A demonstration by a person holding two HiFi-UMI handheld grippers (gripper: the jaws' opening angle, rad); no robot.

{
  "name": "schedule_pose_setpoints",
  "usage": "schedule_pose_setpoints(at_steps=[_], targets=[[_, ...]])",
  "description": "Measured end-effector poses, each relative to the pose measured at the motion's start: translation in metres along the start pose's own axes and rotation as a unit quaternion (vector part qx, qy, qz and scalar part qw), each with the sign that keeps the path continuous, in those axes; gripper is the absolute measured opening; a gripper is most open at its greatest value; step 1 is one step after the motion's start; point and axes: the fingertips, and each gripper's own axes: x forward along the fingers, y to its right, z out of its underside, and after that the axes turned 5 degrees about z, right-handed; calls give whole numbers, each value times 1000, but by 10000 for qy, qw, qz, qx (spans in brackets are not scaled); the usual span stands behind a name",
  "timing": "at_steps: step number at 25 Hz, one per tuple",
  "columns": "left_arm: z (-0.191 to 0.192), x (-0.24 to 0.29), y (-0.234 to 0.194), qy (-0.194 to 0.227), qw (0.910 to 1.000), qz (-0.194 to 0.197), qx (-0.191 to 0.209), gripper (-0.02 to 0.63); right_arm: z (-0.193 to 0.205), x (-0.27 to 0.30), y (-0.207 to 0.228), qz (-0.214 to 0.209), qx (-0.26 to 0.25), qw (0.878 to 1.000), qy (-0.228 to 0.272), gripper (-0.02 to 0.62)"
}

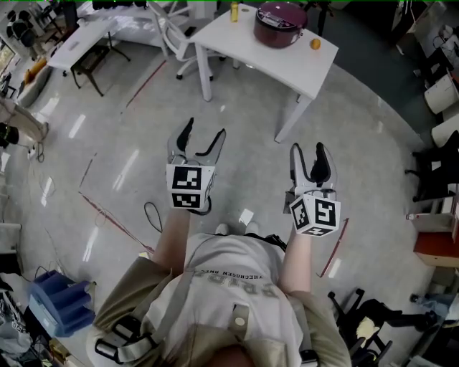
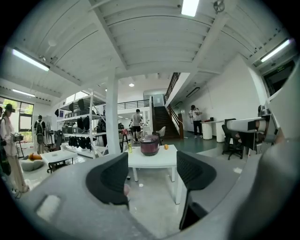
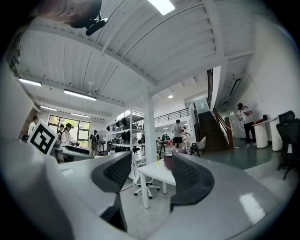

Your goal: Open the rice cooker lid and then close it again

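A dark maroon rice cooker (image 1: 280,24) with its lid down stands on a white table (image 1: 244,50) at the top of the head view. It also shows far ahead in the left gripper view as the rice cooker (image 2: 149,145) and, half hidden by a jaw, in the right gripper view as the rice cooker (image 3: 168,160). My left gripper (image 1: 201,139) and right gripper (image 1: 309,157) are held in the air over the floor, well short of the table. Both stand open with nothing between their jaws.
A yellow bottle (image 1: 234,11) and a small orange ball (image 1: 315,44) share the table with the cooker. A white office chair (image 1: 176,36) stands left of it. Another white table (image 1: 79,39) is further left. Dark chairs (image 1: 430,165) and boxes line the right side. People (image 2: 137,123) stand in the distance.
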Motion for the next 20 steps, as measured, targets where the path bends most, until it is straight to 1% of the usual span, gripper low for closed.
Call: schedule_pose_setpoints(at_steps=[1,5,10,15,20], targets=[[0,-2,0,3,10000,28,1,339,1,-2,-1,10,41,10000,-1,256],[6,-17,-7,-135,9997,76,163,341,8,-11,-6,115,265,9996,13,278],[24,-21,-22,-345,9993,91,137,341,11,-16,-9,378,144,9992,49,279],[31,-16,-20,-421,9990,89,83,341,14,-13,-4,372,35,9992,-111,279],[33,9,-27,-463,9989,18,106,341,24,15,5,280,27,9994,-183,279]])
